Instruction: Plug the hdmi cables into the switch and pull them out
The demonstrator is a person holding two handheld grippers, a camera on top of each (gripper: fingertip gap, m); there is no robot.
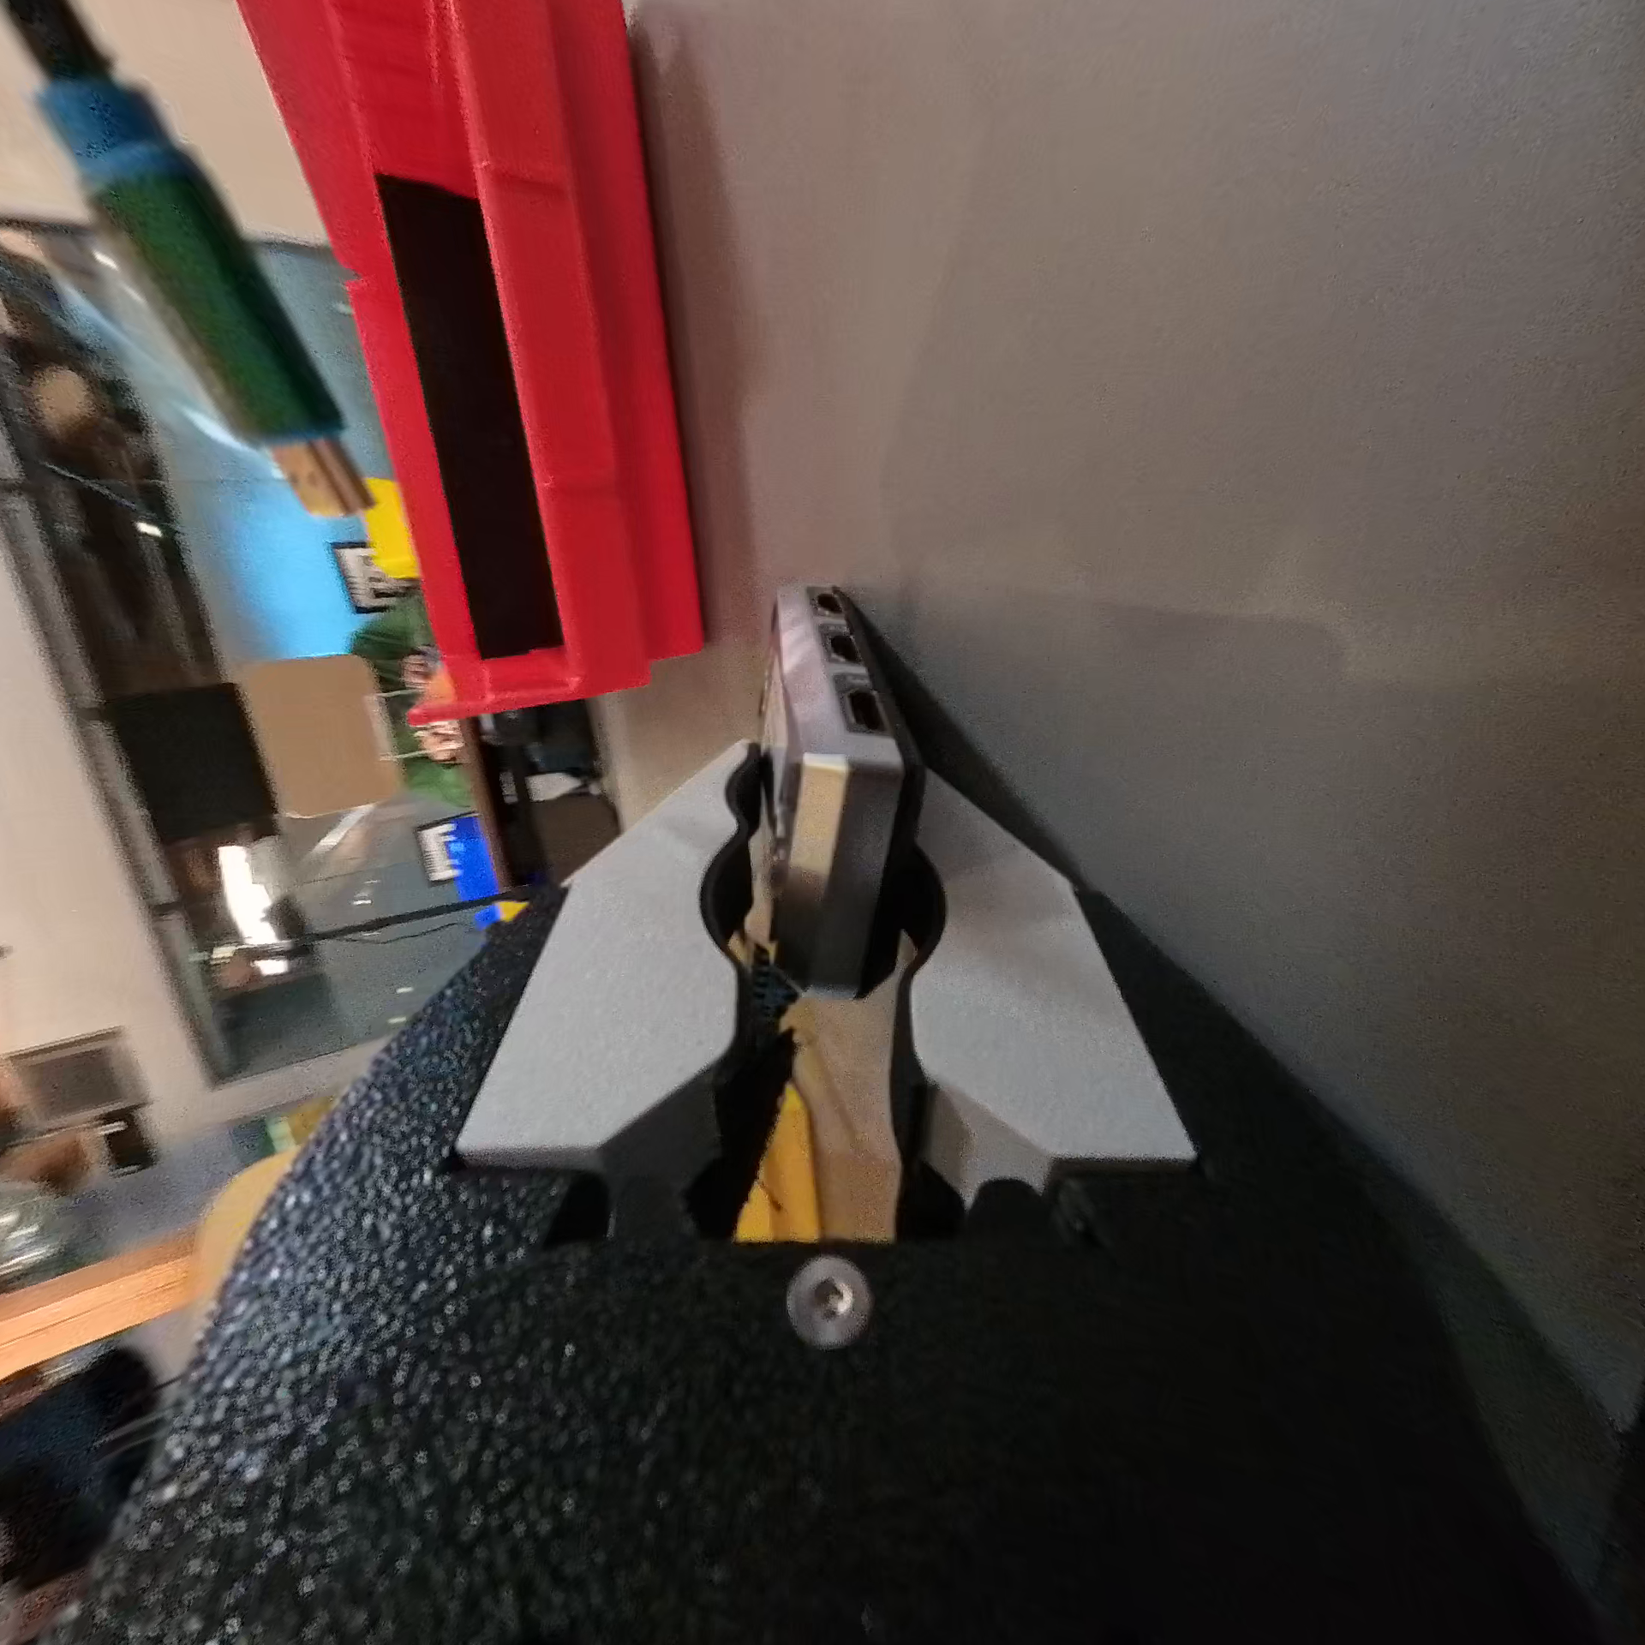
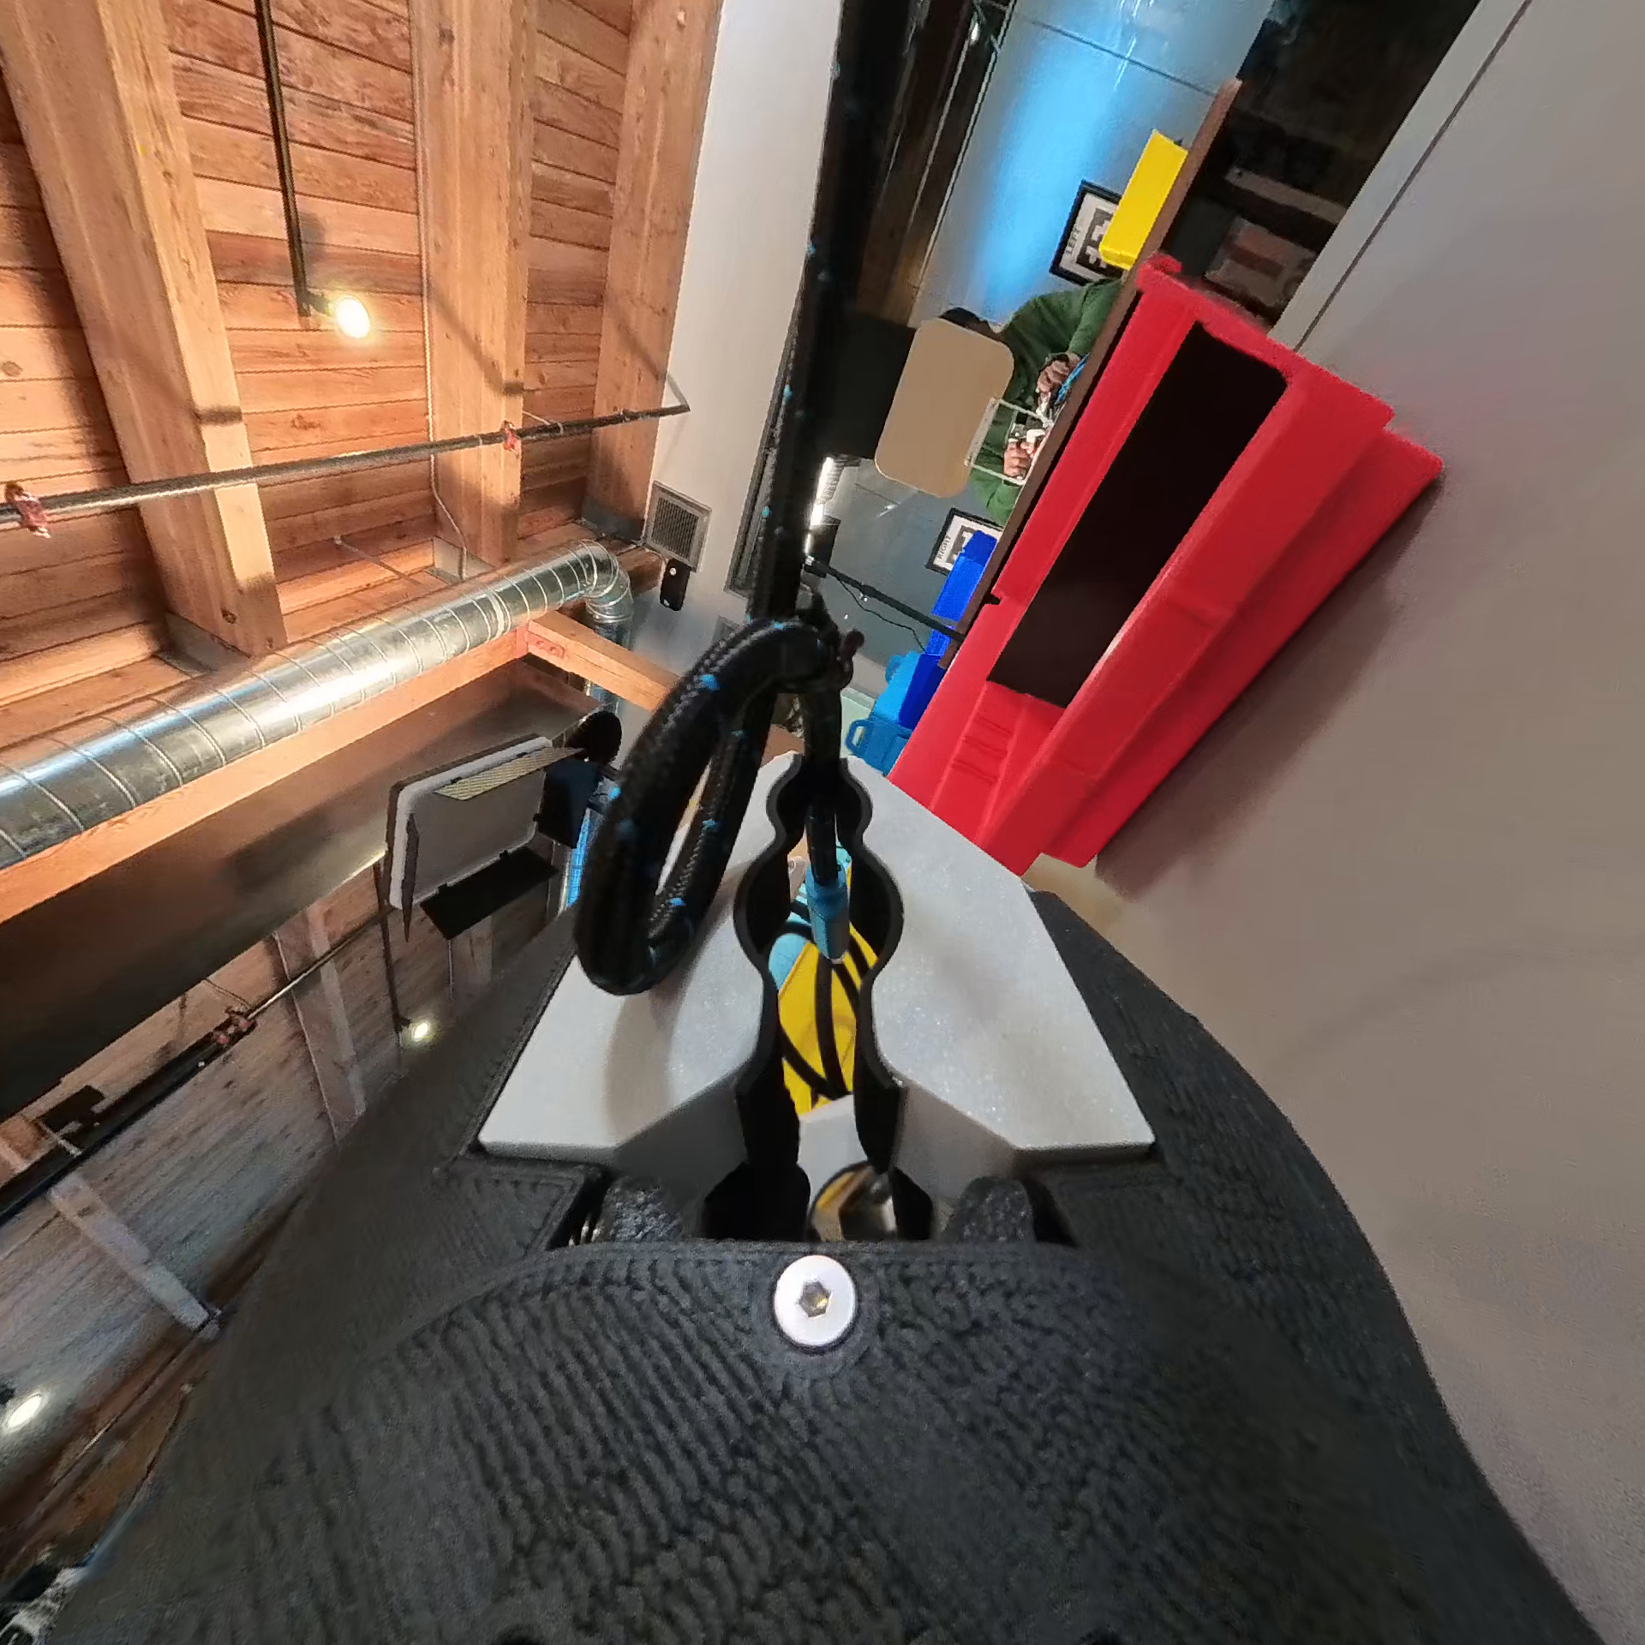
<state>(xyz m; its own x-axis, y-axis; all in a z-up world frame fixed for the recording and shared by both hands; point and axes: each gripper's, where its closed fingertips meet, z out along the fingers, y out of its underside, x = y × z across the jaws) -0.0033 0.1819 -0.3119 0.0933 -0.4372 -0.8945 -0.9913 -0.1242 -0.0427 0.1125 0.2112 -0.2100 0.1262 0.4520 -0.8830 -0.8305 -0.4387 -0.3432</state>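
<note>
In the left wrist view my left gripper is shut on the grey metal HDMI switch, which lies against the grey table; its empty ports face away from me. An HDMI plug with a green and blue taped body and gold tip hangs in the air at the upper left, apart from the switch. In the right wrist view my right gripper is shut on the black braided HDMI cable with blue flecks, which loops to the left of the fingers.
A red plastic bin stands on the grey table just beyond the switch; it also shows in the right wrist view. A person in green is behind it, with yellow and blue bins nearby. Wooden ceiling and a metal duct fill the left.
</note>
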